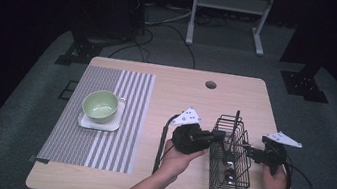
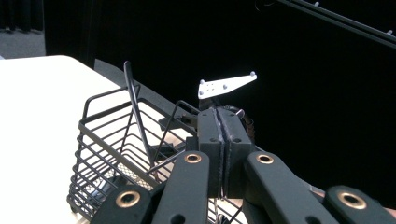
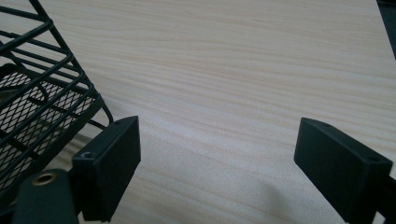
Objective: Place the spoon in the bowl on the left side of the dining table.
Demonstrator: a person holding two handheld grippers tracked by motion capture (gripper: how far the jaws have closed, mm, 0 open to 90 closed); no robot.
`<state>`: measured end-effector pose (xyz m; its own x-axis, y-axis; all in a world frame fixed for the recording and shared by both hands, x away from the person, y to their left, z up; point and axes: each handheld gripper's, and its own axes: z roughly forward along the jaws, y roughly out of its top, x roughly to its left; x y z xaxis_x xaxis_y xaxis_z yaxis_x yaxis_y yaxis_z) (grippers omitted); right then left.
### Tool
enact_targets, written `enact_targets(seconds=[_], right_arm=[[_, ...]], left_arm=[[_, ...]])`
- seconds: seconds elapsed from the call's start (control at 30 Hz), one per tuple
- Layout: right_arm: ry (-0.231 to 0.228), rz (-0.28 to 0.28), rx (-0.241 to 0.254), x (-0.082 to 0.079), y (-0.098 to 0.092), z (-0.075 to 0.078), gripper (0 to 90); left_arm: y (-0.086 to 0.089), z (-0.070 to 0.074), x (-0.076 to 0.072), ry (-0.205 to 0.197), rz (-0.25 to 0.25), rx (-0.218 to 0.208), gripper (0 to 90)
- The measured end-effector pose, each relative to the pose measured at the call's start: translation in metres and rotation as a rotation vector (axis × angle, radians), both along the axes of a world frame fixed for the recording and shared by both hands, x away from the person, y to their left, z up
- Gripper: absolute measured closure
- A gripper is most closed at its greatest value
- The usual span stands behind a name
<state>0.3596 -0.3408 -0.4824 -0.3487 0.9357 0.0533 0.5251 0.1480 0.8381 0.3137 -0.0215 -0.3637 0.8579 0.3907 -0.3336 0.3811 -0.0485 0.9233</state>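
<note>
From up high: black wire basket (image 1: 231, 157) sits on the wood table (image 1: 177, 91), near the front edge; left gripper (image 1: 214, 136) is at its left rim, right gripper (image 1: 252, 150) just by its right side; green bowl (image 1: 100, 105) far off on a striped mat (image 1: 102, 115).

Left gripper view: pads (image 2: 211, 140) squeezed together, w/ a thin basket wire (image 2: 163, 161) running into them.

Right gripper view: jaws wide apart, nothing b/w them; basket (image 3: 37, 93) is just beside the left pad (image 3: 114, 163).
</note>
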Motion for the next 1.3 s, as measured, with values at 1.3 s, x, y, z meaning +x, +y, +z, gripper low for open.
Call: enact_targets(seconds=[1.3], right_arm=[[0.002, -0.003, 0.004, 0.000, 0.000, 0.000, 13.6]], left_arm=[[0.013, 0.035, -0.007, -0.014, -0.023, -0.049, 89.3]])
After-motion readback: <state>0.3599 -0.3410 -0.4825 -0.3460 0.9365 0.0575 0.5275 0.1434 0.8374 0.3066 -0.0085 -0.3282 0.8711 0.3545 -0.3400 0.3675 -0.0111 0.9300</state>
